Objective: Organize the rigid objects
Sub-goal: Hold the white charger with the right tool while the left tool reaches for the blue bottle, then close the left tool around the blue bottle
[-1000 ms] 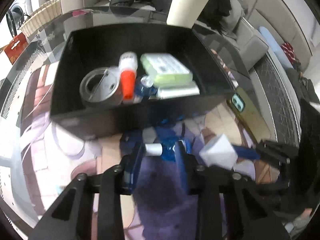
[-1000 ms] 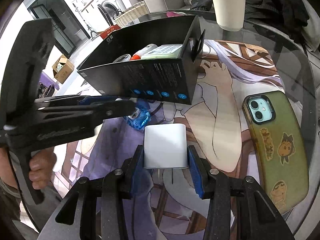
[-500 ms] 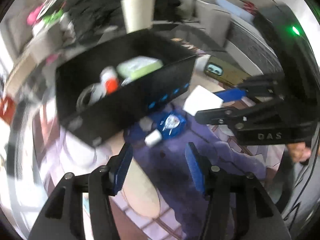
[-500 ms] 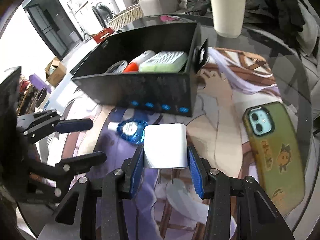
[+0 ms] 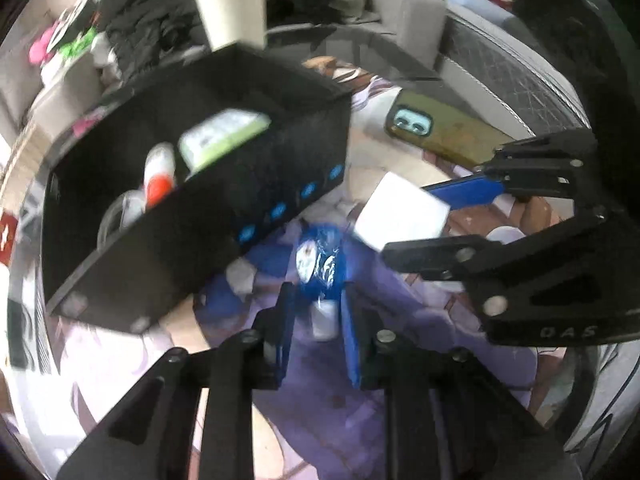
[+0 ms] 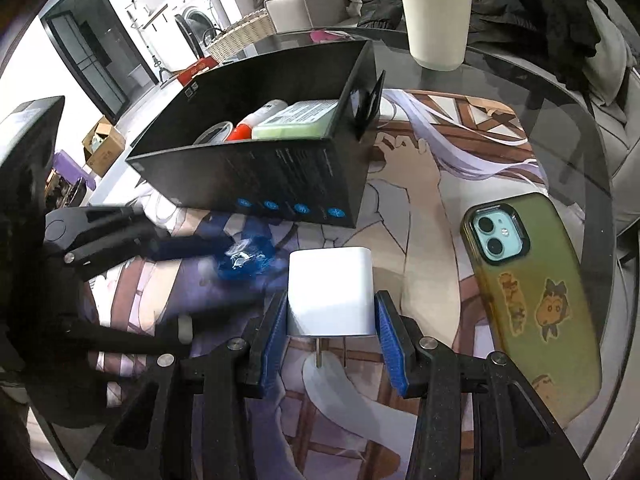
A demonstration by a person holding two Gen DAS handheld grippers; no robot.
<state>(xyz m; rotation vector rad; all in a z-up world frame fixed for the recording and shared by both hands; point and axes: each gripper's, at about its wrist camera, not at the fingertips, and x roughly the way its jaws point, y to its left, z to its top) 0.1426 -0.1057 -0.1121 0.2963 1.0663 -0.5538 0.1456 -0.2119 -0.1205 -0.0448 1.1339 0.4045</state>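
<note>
Two grips: left gripper (image 5: 316,316) pinching blue bottle (image 5: 320,264) beside box edge (image 5: 256,236), right gripper (image 6: 331,320) clamping charger (image 6: 330,292).

box (image 6: 256,176) behind charger (image 6: 330,294) | phone (image 6: 532,300) right (cup (image 6: 436,20) far back)

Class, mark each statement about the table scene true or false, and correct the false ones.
1. The right hand-held gripper holds a white charger. True.
2. The phone lies inside the black box. False: it lies on the table beside the box.
3. The left hand-held gripper is shut on a blue packet. True.
4. The box is empty. False: it holds a green pack, a glue stick and more.
5. A cream cup stands beyond the box. True.
</note>
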